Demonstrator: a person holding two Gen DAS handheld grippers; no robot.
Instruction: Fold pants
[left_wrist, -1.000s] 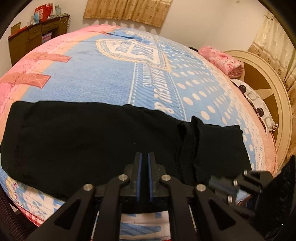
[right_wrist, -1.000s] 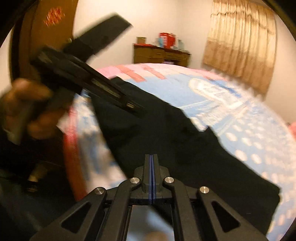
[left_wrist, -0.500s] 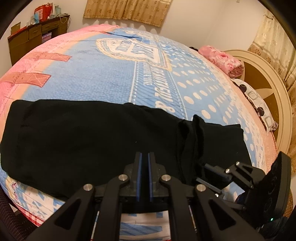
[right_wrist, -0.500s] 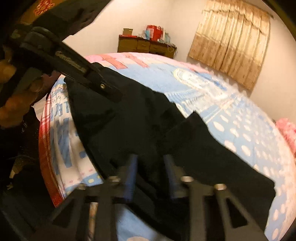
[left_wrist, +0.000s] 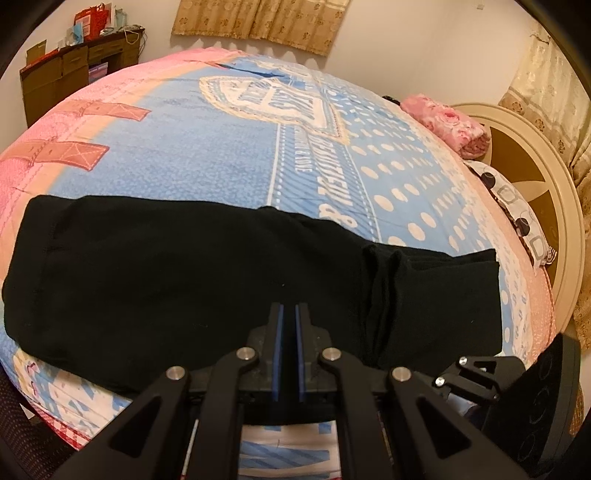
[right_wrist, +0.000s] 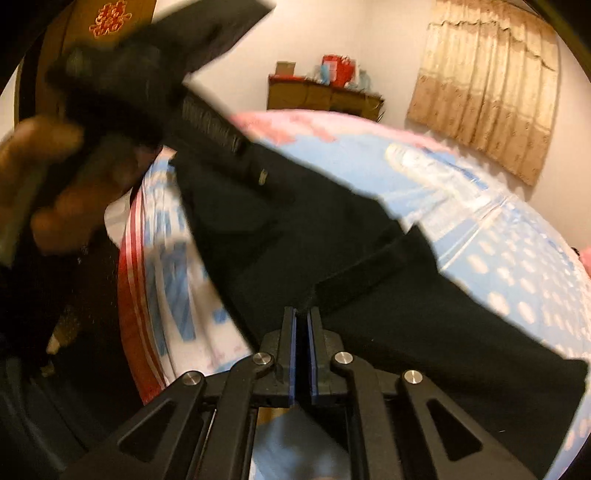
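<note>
Right gripper (right_wrist: 303, 314) narrowed after opening wide, pants (right_wrist: 369, 280) fold pinched

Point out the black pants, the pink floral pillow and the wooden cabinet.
black pants (left_wrist: 184, 266), left wrist view, flat middle of the fabric.
pink floral pillow (left_wrist: 448, 120), left wrist view, its top face.
wooden cabinet (left_wrist: 70, 70), left wrist view, drawer front.
</note>
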